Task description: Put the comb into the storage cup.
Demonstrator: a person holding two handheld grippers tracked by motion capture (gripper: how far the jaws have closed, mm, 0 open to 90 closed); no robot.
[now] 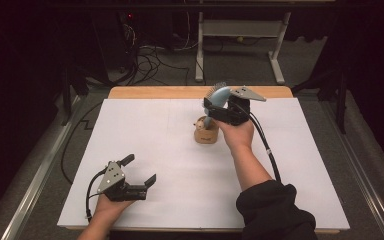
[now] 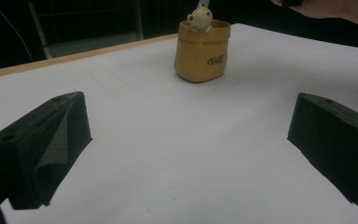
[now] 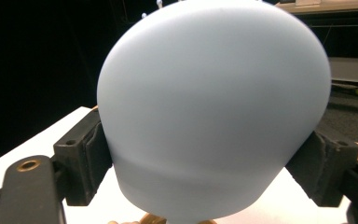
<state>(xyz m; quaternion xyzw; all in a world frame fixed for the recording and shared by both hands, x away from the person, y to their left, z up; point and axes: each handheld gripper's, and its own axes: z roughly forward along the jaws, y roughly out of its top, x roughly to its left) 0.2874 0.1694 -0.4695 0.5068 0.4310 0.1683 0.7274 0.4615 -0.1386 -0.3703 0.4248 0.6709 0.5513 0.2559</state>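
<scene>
Holding a pale blue brush (image 1: 219,96) between its jaws, the right gripper (image 1: 223,107) stands above the far middle of the white table (image 1: 180,165). In the right gripper view the smooth back of the brush head (image 3: 214,107) is very close to the camera, and both black jaws press against its two sides, so this gripper is closed on the brush. In the high view the bristles point to the far side, away from the person, and the handle goes down toward a small tan pot (image 1: 206,132). The lower end of the handle seems to be inside the pot or just at its mouth; I cannot tell exactly which. The pot stands upright on the table, just beside the right hand (image 1: 237,132), on its left. A little cream bear figure (image 2: 200,19) sits at the rim of the pot (image 2: 202,51), and there is dark writing on the front wall of the pot.

The left gripper (image 1: 139,172) rests low at the near left part of the table, well apart from the pot. Its jaws are wide open and nothing is between them; in the left gripper view they point toward the pot across the bare white surface. The left hand (image 1: 111,205) holds it from below. A black cable (image 1: 265,142) trails along the right forearm, which wears a dark sleeve (image 1: 275,210).
</scene>
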